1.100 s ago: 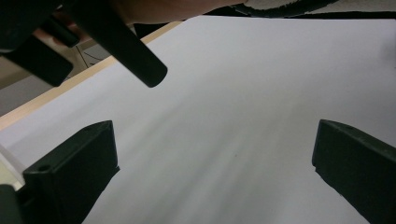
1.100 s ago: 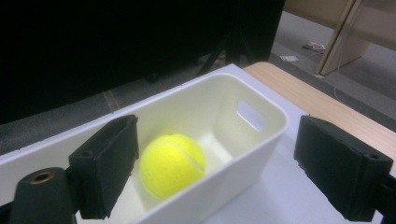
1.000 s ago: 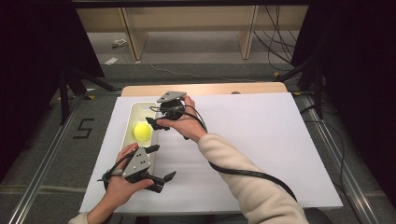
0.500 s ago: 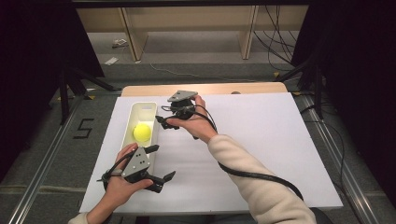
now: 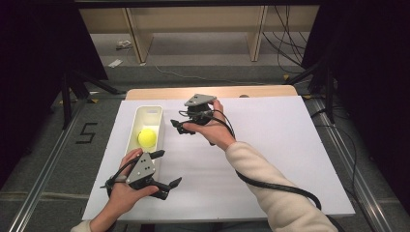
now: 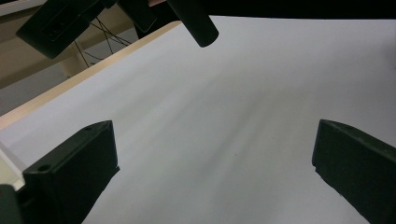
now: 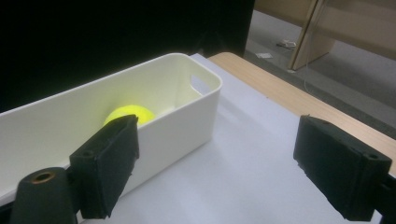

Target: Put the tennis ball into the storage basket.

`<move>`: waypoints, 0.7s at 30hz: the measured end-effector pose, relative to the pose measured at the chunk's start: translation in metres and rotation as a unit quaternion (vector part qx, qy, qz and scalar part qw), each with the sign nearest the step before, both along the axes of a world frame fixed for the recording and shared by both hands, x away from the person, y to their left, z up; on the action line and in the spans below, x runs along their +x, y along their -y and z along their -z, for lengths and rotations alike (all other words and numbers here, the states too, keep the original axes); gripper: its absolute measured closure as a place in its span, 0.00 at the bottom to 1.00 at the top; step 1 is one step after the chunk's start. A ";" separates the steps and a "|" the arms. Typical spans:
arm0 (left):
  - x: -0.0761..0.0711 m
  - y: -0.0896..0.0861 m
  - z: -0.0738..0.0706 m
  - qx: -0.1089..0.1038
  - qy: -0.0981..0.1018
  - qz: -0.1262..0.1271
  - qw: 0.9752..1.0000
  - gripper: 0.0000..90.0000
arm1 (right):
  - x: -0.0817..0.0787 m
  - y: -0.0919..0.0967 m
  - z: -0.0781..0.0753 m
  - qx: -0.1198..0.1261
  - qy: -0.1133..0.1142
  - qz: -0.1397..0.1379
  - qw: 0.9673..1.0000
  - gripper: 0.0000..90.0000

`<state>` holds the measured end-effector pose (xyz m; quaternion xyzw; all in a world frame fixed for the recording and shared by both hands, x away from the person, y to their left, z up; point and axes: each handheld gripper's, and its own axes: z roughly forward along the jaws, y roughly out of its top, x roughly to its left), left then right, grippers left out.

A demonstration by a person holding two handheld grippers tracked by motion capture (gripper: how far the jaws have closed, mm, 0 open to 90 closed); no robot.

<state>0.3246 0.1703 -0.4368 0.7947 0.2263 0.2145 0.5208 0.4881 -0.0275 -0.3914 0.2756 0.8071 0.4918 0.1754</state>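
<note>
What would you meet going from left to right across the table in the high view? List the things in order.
Left gripper → white bin holding the yellow ball → right gripper, jaws open → bare white table sheet.

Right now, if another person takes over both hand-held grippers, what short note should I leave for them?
Left hand-held gripper: open, holding nothing, low over the white sheet at the near left, just in front of the bin.
Right hand-held gripper: open, holding nothing, raised beside the right wall of the white bin, jaws pointing toward it.
Yellow ball: lies inside the bin, nearer its front end, touched by neither gripper.
Done: the ball is in the bin.
Left: nothing else lies on the sheet to handle; probably just park both grippers.
</note>
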 end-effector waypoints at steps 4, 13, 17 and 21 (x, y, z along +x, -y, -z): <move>0.000 0.000 0.000 0.000 0.000 0.000 1.000 0.00 | -0.001 0.005 0.001 -0.002 0.000 0.002 1.000 0.17; 0.000 0.000 0.000 0.001 0.001 -0.001 1.000 0.00 | -0.004 0.017 0.003 -0.003 -0.003 0.006 1.000 0.17; 0.000 -0.001 0.000 0.000 0.000 -0.001 1.000 0.00 | -0.005 0.024 0.005 -0.003 -0.003 0.010 1.000 0.17; 0.001 -0.001 0.000 -0.001 -0.001 -0.002 1.000 0.00 | -0.006 0.033 0.006 -0.003 -0.003 0.016 1.000 0.17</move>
